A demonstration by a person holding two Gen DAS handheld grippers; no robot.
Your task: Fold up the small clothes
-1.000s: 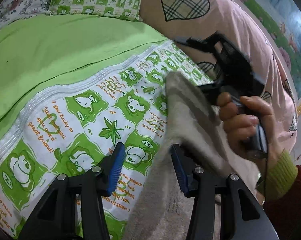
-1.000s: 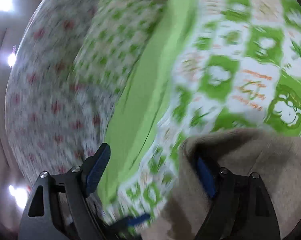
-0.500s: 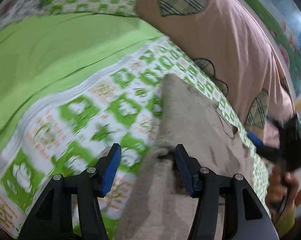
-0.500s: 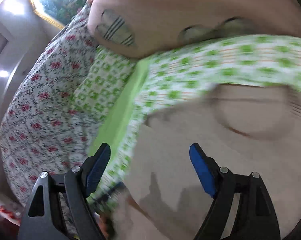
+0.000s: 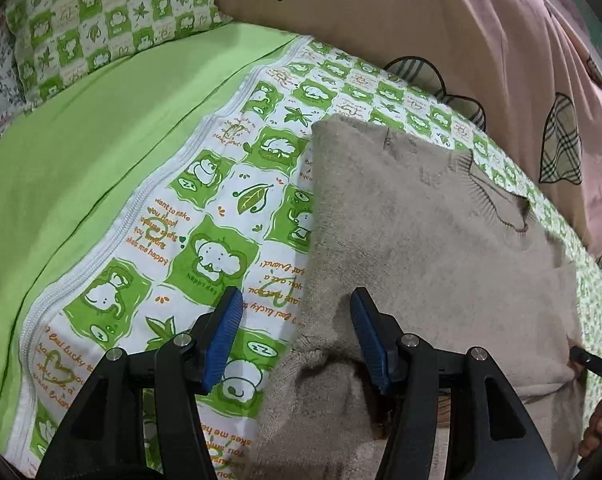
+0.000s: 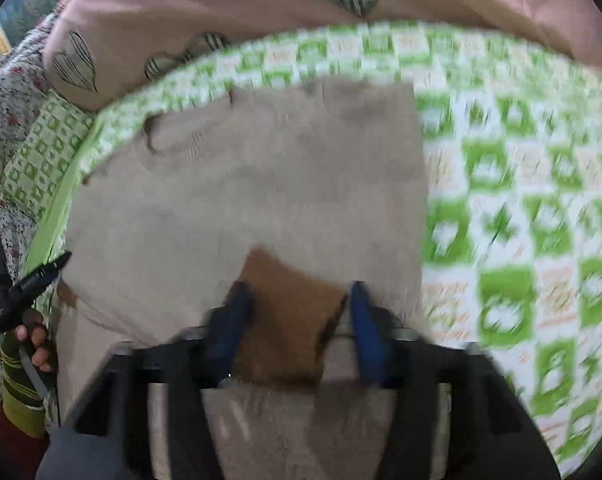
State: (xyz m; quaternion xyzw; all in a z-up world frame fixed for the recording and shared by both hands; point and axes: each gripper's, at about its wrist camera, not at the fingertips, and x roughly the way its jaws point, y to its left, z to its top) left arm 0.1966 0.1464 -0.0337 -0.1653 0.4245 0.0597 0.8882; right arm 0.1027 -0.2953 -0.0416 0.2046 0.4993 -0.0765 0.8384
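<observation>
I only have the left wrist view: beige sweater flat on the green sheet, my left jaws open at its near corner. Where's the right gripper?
Observer: In the right wrist view the right gripper is at the sweater's near edge, jaws apart.
Operator: Anything between them?
Observer: A brown patch sits between the fingers; the blur hides what it is.
Operator: How's the sweater's edge on that side?
Observer: It runs straight against the green-checked sheet.
</observation>
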